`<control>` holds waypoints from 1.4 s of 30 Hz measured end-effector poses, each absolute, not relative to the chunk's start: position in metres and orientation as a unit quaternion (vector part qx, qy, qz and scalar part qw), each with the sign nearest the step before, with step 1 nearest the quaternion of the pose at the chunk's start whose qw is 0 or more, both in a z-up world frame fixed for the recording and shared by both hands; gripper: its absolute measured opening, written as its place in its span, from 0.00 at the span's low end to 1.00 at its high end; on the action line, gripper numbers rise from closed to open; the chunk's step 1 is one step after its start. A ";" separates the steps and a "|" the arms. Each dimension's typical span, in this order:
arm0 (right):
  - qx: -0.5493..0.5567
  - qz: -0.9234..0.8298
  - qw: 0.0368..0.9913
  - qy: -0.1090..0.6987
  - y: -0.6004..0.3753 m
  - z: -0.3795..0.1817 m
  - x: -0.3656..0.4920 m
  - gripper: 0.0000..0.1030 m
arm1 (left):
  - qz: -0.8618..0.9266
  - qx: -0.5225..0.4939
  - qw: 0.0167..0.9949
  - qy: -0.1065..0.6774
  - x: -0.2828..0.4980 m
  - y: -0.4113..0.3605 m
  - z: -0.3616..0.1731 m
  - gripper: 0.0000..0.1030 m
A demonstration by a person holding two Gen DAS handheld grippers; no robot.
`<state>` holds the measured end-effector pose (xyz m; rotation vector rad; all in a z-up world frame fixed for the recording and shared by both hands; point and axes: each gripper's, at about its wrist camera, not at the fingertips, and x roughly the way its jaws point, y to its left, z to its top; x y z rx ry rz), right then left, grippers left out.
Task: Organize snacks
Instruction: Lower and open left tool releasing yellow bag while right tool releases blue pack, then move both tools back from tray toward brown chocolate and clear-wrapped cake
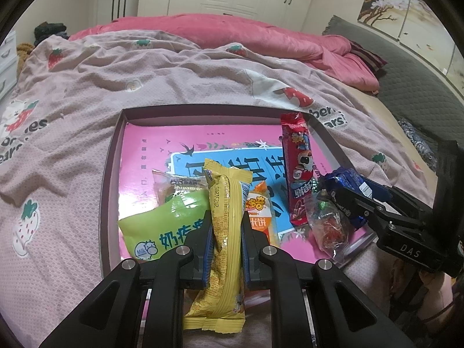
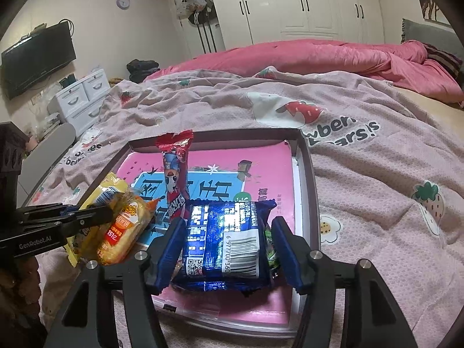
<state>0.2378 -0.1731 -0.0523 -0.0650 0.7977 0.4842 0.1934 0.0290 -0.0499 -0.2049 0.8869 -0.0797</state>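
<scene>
- On the bed's strawberry-print blanket [image 2: 362, 174]: shallow box [image 1: 111, 174], snacks inside.
- Left tool [image 1: 226, 226] clamped on yellow packet [image 1: 227, 232].
- Right tool [image 2: 226, 249] parted around blue packet [image 2: 223, 240], pads clear.
- White wardrobe [image 2: 304, 3] behind.

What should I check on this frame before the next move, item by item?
1. Left gripper shut on the yellow packet: ok, pads press both sides.
2. Right gripper grip on the blue packet: not ok, gaps show at both pads; the packet sits between them in the box.
3. Box flat on the bedspread: ok.
4. Red packet inside the box: ok, though its top leans on the far rim.
5. Grippers apart from each other: ok, a gap shows in both views.
6. Blue packet clear of the sweets beside it: cannot tell.
</scene>
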 end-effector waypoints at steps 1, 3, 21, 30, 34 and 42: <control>-0.033 0.232 0.893 0.384 -0.173 -0.052 0.238 0.60 | -0.039 -0.099 0.897 0.429 0.194 0.029 -0.050 0.16; -0.034 0.230 0.894 0.382 -0.173 -0.051 0.238 0.61 | -0.039 -0.100 0.897 0.429 0.194 0.029 -0.050 0.18; -0.021 0.229 0.906 0.355 -0.182 -0.032 0.230 0.69 | -0.037 -0.093 0.900 0.425 0.191 0.025 -0.039 0.51; -0.009 0.242 0.909 0.340 -0.187 -0.019 0.220 0.73 | -0.042 -0.091 0.905 0.414 0.184 0.024 -0.025 0.57; -0.009 0.246 0.910 0.333 -0.188 -0.014 0.213 0.76 | -0.042 -0.087 0.907 0.411 0.181 0.023 -0.019 0.61; -0.012 0.249 0.908 0.336 -0.188 -0.009 0.200 0.77 | -0.033 -0.077 0.911 0.404 0.170 0.021 -0.009 0.66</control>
